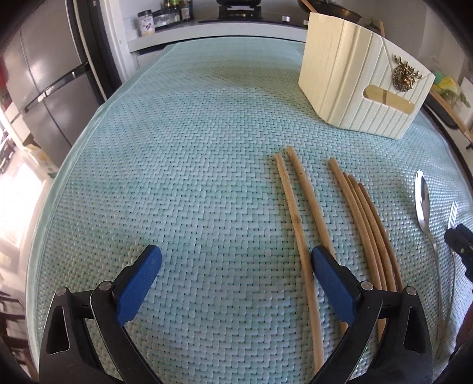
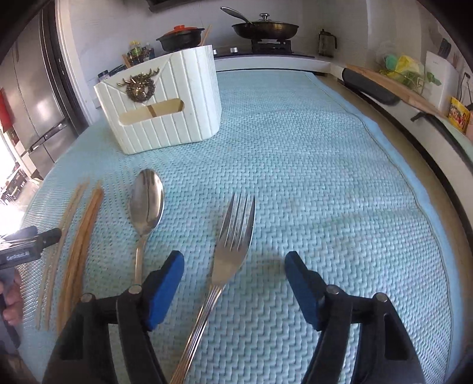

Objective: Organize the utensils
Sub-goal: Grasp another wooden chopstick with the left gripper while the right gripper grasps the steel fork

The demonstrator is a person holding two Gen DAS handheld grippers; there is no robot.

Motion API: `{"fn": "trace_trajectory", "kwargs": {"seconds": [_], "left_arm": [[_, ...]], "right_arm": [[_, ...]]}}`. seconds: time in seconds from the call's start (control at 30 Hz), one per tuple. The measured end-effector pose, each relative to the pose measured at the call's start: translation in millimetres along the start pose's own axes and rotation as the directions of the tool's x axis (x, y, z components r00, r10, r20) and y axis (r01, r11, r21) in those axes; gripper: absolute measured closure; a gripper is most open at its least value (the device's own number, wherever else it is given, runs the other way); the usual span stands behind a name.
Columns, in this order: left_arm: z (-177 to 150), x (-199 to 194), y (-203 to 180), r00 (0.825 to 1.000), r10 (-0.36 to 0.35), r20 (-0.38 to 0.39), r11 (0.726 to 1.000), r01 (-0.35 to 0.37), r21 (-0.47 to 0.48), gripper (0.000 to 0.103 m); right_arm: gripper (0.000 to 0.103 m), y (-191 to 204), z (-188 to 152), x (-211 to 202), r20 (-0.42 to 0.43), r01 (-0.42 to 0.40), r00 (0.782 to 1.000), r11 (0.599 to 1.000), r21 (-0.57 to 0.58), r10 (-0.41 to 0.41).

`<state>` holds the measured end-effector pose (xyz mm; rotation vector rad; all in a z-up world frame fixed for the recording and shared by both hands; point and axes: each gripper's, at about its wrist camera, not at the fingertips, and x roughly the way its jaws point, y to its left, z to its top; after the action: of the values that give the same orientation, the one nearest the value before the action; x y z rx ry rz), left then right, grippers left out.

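Several wooden chopsticks [image 1: 298, 206] lie on the pale green woven mat [image 1: 177, 177], to the right of centre in the left wrist view. My left gripper [image 1: 236, 260] is open and empty above the mat, its right finger over one chopstick. A steel spoon [image 2: 147, 203] and a steel fork [image 2: 233, 236] lie side by side in the right wrist view. My right gripper [image 2: 233, 265] is open, its fingers on either side of the fork's neck. A cream ribbed utensil holder [image 2: 165, 103] with a gold deer emblem stands upright at the back; it also shows in the left wrist view [image 1: 354, 76].
The chopsticks [image 2: 79, 236] lie left of the spoon in the right wrist view. The spoon [image 1: 422, 201] and fork [image 1: 452, 212] show at the right edge of the left wrist view. A counter with a stove and frying pan [image 2: 264, 28] runs behind the table. A fridge [image 1: 38, 76] stands at left.
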<state>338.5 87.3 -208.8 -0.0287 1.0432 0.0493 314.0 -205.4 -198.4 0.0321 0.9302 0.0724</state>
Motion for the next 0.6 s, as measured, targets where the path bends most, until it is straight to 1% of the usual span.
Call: {"fn": "trace_trajectory", "kwargs": {"seconds": [0.03,0.07,0.13,0.2,0.23,0.27,0.3,0.37,0.4,0.43,0.5,0.53,0.6], "left_arm": [[3,1,0,1.0,-0.006,-0.003,1.0,0.006,0.002,0.009],[6,2,0,1.0,-0.009,-0.008,1.0,0.009,0.008,0.01],[13,4,0,1.0,-0.02,-0.021,1.0,0.02,0.018,0.019],[18,5,0,0.999,-0.03,-0.042,0.999,0.031,0.021,0.023],[21,6,0,0.998,-0.036,-0.051,0.999,0.037,0.022,0.026],[24,7,-1,0.998,-0.041,-0.057,0.999,0.043,0.03,0.028],[26,8,-4,0.997,-0.042,-0.063,0.998,0.045,0.043,0.03],[29,9,-9,0.997,-0.05,-0.067,0.996,0.054,0.071,0.041],[30,8,-13,0.996,-0.058,-0.065,0.995,0.063,0.08,0.056],[31,7,-16,0.996,-0.065,-0.064,0.994,0.07,0.088,0.075],[32,6,-21,0.995,-0.082,-0.061,0.991,0.088,0.098,0.095],[31,6,-22,0.995,-0.08,-0.053,0.992,0.085,0.098,0.097],[30,5,-23,0.996,-0.086,-0.033,0.992,0.089,0.092,0.098]], "right_arm": [[0.034,3,5,3,0.002,0.014,1.0,1.0,-0.006,-0.014],[0.037,6,8,6,-0.001,0.022,1.0,1.0,-0.013,-0.022],[0.04,14,12,9,-0.003,0.053,0.999,0.998,-0.036,-0.053],[0.049,21,15,11,-0.001,0.074,0.997,0.996,-0.055,-0.075],[0.051,22,17,12,-0.002,0.074,0.997,0.996,-0.054,-0.074],[0.055,22,18,12,-0.002,0.079,0.997,0.996,-0.051,-0.079],[0.061,22,19,13,-0.004,0.081,0.997,0.996,-0.046,-0.081],[0.066,19,22,12,-0.001,0.082,0.997,0.996,-0.031,-0.082],[0.075,17,22,13,0.002,0.077,0.997,0.997,-0.027,-0.077],[0.078,15,23,14,0.001,0.065,0.998,0.998,-0.023,-0.065],[0.079,13,26,14,0.004,0.049,0.999,0.999,-0.021,-0.049],[0.079,12,26,14,0.006,0.033,0.999,0.999,-0.019,-0.033],[0.079,7,28,13,0.014,-0.003,1.0,1.0,-0.008,0.003]]}}
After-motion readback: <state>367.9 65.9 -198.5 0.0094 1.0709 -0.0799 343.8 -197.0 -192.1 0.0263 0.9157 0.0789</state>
